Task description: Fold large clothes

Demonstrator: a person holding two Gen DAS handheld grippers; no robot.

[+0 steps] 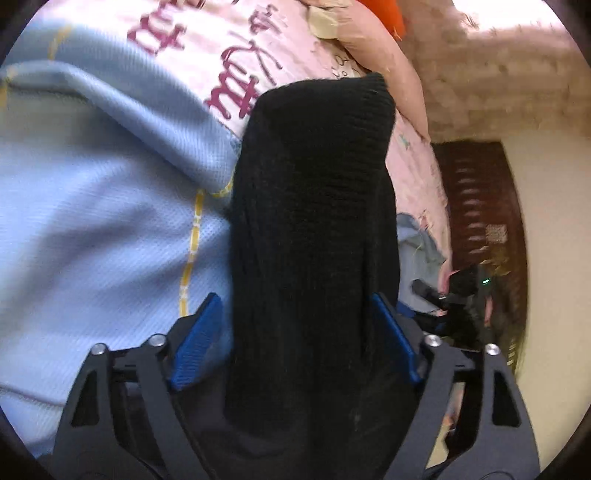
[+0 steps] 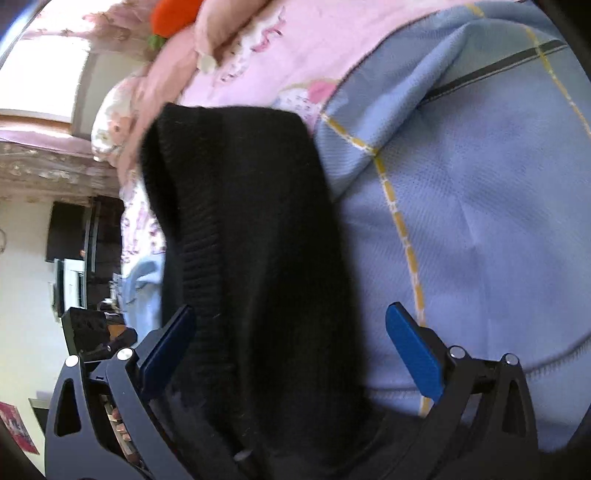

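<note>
A black knitted garment (image 1: 310, 221) lies as a long folded strip on a light blue blanket (image 1: 92, 229) on a bed. My left gripper (image 1: 295, 306) is open, its blue pads (image 1: 195, 347) wide on either side of the strip's near end. In the right wrist view the same black garment (image 2: 251, 258) runs up between the open fingers of my right gripper (image 2: 291, 317). Its left pad (image 2: 170, 339) touches the knit edge, its right pad (image 2: 413, 354) stands clear over the blanket (image 2: 480, 221). Whether the garment rests on the gripper bases is hidden.
A pink printed quilt (image 1: 221, 55) and pink pillow (image 2: 122, 125) lie beyond the garment. An orange plush (image 2: 173, 14) sits at the head of the bed. A dark wooden bed frame (image 1: 480, 221) and pale floor are at the bed's side. The other gripper (image 1: 461, 291) shows at right.
</note>
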